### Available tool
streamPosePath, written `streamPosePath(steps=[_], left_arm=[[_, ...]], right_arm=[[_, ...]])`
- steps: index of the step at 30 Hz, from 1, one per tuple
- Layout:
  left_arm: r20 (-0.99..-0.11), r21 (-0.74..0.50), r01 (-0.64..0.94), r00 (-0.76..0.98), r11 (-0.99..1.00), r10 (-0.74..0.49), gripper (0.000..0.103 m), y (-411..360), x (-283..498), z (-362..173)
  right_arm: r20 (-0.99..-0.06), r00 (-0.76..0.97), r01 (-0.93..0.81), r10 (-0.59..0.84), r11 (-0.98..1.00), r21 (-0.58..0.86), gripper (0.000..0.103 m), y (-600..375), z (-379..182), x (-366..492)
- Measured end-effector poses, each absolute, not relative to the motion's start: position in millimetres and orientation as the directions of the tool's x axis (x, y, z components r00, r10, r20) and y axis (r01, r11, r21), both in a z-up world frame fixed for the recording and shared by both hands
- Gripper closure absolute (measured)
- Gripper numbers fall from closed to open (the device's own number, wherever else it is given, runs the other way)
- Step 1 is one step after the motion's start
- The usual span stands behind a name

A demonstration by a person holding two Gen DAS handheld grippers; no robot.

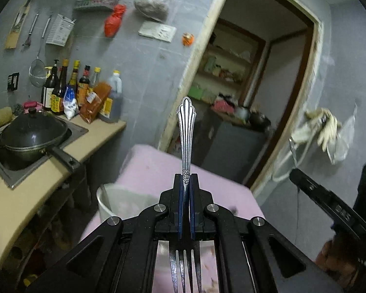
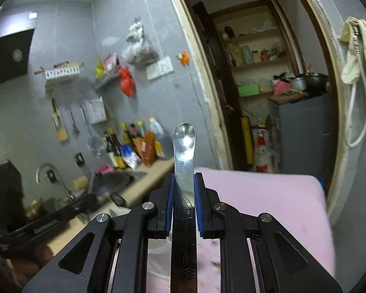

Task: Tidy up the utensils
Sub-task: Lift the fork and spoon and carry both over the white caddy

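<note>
My left gripper (image 1: 186, 178) is shut on a silver fork (image 1: 186, 131). Its ornate handle sticks out forward and upward, and its tines point back toward the camera. My right gripper (image 2: 184, 178) is shut on a flat steel utensil (image 2: 184, 146) whose rounded, stamped handle end points forward; its working end is hidden below the frame. Both are held in the air above a pink-covered table (image 1: 153, 166). A pale translucent container (image 1: 105, 195) stands at the table's left edge, below and left of the fork. The right gripper (image 1: 295, 177) also shows at the right of the left wrist view.
A beige counter (image 1: 19, 195) runs along the left, with a lidded black wok (image 1: 34, 131) in the sink and several sauce bottles (image 1: 80, 90) behind. Utensils and bags hang on the grey wall. An open doorway (image 1: 256, 85) lies ahead, and gloves (image 1: 322, 124) hang at the right.
</note>
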State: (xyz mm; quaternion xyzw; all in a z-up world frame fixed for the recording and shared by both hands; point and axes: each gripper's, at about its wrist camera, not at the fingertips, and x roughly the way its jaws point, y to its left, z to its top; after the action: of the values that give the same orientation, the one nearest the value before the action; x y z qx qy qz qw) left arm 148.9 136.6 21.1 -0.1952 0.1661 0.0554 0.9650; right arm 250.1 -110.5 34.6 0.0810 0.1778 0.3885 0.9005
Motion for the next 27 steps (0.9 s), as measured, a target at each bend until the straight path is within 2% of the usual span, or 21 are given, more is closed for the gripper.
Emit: streamPosePath(steps=[8, 12, 18, 27], left_arm=[[-0.28, -0.444, -0.191, 0.958, 0.876, 0.067, 0.1, 204.7, 176.9, 14.5], [-0.279, -0.414, -0.207, 0.956, 0.886, 0.093, 0.1, 216.2, 185.9, 1.9], [-0.259, -0.352, -0.199, 0.96, 0.914, 0.109, 0.1, 201.0, 190.1, -21.0], [-0.166, -0.266, -0.215, 0.971, 0.94, 0.175, 0.1, 193.2, 195.3, -20.0]], right_arm=[[-0.161, 0.621, -0.694, 0.767, 0.634, 0.342, 0.09, -59.2, 38.3, 260.6], [-0.129, 0.636, -0.684, 0.761, 0.633, 0.363, 0.09, -46.6, 28.1, 265.7], [-0.151, 0.65, -0.662, 0.745, 0.652, 0.369, 0.09, -35.8, 8.0, 273.1], [-0.168, 0.653, -0.655, 0.738, 0.662, 0.363, 0.09, -27.2, -4.7, 280.0]])
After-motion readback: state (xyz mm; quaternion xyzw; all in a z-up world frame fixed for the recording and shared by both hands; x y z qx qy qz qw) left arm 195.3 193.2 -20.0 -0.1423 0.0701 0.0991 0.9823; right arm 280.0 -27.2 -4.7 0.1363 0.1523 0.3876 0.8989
